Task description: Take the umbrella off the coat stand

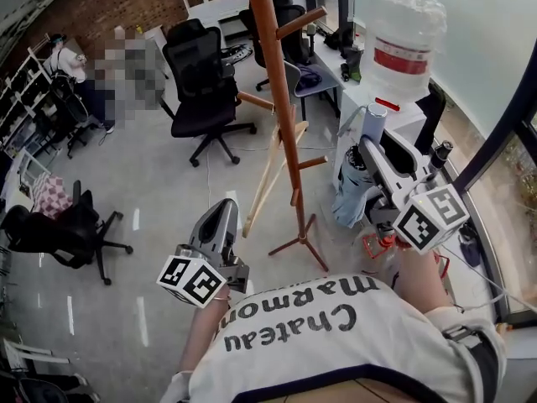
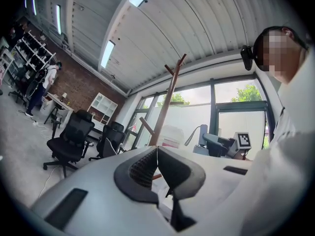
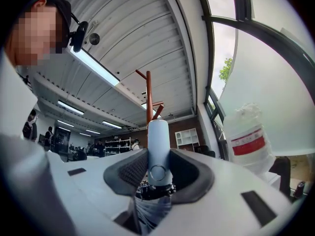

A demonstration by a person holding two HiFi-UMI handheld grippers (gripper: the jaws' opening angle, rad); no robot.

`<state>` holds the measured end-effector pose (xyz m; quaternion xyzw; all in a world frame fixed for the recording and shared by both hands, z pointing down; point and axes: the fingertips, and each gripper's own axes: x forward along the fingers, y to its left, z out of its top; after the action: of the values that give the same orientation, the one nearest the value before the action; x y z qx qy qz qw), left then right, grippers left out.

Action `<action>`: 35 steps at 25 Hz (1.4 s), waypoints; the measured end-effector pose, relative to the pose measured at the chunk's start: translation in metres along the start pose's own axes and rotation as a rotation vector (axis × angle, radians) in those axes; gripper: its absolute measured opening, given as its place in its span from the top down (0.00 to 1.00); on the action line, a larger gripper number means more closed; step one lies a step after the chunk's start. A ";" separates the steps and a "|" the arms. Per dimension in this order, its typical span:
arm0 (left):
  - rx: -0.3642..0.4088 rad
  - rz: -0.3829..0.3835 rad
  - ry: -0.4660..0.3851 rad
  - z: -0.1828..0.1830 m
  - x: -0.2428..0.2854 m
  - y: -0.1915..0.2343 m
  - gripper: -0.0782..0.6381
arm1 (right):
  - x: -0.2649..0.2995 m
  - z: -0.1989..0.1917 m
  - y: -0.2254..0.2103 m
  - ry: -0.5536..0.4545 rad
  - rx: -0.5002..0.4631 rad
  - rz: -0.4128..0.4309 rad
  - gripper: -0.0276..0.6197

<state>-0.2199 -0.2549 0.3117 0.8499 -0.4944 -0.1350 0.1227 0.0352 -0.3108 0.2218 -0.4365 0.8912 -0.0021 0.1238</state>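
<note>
A brown wooden coat stand [image 1: 282, 99] rises in the middle of the floor, also seen in the left gripper view [image 2: 165, 107] and the right gripper view [image 3: 148, 95]. My right gripper [image 1: 370, 153] is shut on the pale blue handle [image 3: 158, 141] of a folded light blue umbrella [image 1: 351, 193], just right of the stand's pole. Its canopy hangs down beside a low peg [image 1: 314, 163]; I cannot tell if they touch. My left gripper [image 1: 221, 211] is shut and empty, its pads [image 2: 147, 167] meeting, left of the stand's feet.
A large water bottle [image 1: 404, 42] sits on a dispenser behind the umbrella. Black office chairs [image 1: 201, 82] stand behind the stand, and another chair [image 1: 69, 230] stands at the left. Windows run along the right. A person is at shelves far back left.
</note>
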 end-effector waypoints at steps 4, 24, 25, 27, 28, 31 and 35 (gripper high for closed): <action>0.004 -0.022 0.012 0.001 -0.015 -0.006 0.86 | -0.010 -0.012 0.027 0.020 0.016 0.004 0.73; 0.048 -0.031 0.029 0.004 -0.126 -0.014 0.86 | -0.045 -0.054 0.161 0.052 0.058 0.073 0.72; 0.047 -0.028 0.026 0.004 -0.131 -0.013 0.86 | -0.046 -0.056 0.166 0.056 0.057 0.075 0.72; 0.040 -0.019 0.021 0.003 -0.138 -0.011 0.86 | -0.046 -0.059 0.172 0.068 0.049 0.082 0.72; 0.036 -0.016 0.020 0.003 -0.140 -0.009 0.86 | -0.046 -0.061 0.176 0.075 0.044 0.088 0.72; 0.027 -0.005 0.021 0.001 -0.145 -0.007 0.86 | -0.045 -0.067 0.182 0.094 0.042 0.097 0.72; 0.022 0.008 0.018 0.000 -0.154 -0.002 0.86 | -0.044 -0.074 0.195 0.118 0.025 0.126 0.72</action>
<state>-0.2915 -0.1199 0.3274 0.8505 -0.4980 -0.1214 0.1182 -0.1069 -0.1637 0.2812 -0.3769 0.9226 -0.0312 0.0763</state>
